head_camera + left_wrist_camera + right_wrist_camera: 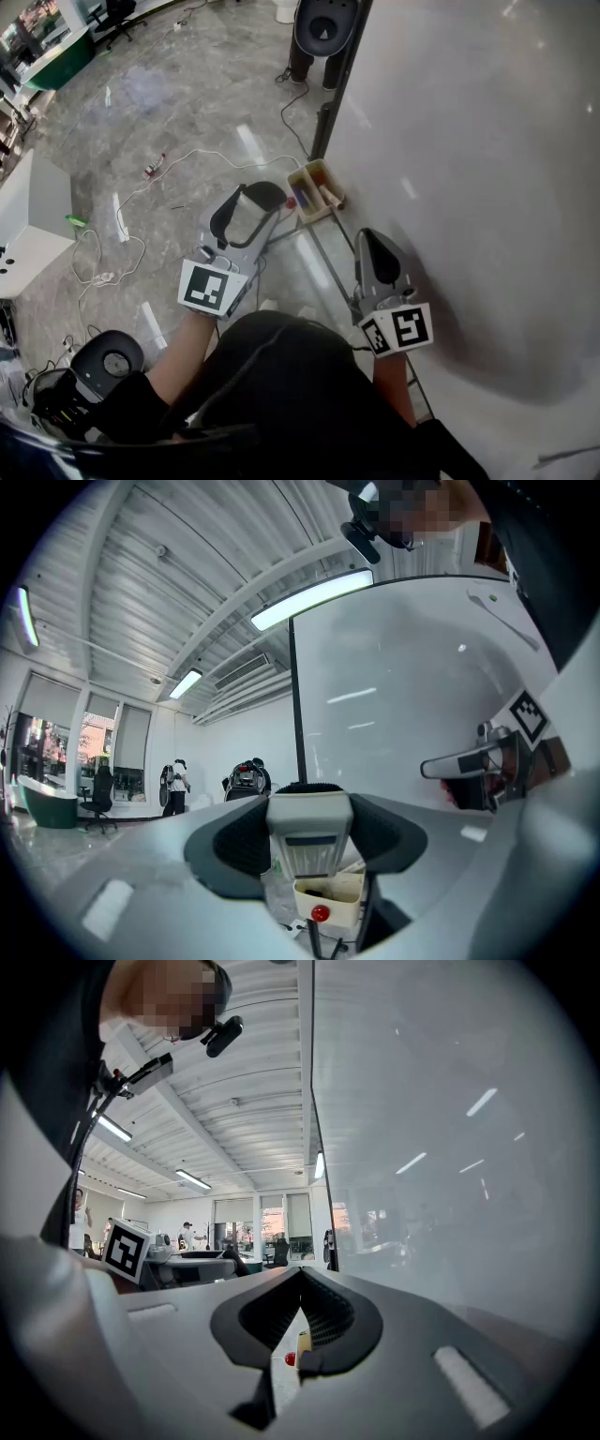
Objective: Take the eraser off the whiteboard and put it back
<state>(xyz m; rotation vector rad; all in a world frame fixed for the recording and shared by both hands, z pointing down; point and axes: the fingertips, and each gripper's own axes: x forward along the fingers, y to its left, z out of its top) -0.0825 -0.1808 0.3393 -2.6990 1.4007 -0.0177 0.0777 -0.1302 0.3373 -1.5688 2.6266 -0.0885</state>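
Head view: the left gripper [255,202] points level away from the person, its jaws clamped on the eraser [247,216], which shows as a pale block between the dark pads. Just ahead of its tips and a little to its right hangs a cream tray [298,174] with markers in it. The whiteboard [469,169] stands on the far side of the right gripper [367,236]. That gripper is held close beside the board, well apart from the left one, with its jaws brought together to a point.

Left gripper view: the eraser [311,841] sits upright, filling the gap between the two black ribbed pads of the left gripper [309,803]. It has a light grey plastic body with rounded corners, a darker rectangular panel on its near face, and a strip of black felt along its top edge. Below and beyond it is the tray [345,892], with one red cap showing at its front. The whiteboard [394,714] fills the space ahead and to the right.

Right gripper view: the right gripper [301,1277] has its pads meeting at the tips with nothing between them. Through the narrow slit behind the tips only a sliver of floor and a red dot can be made out. The whiteboard [441,1147] rises close along its right side.
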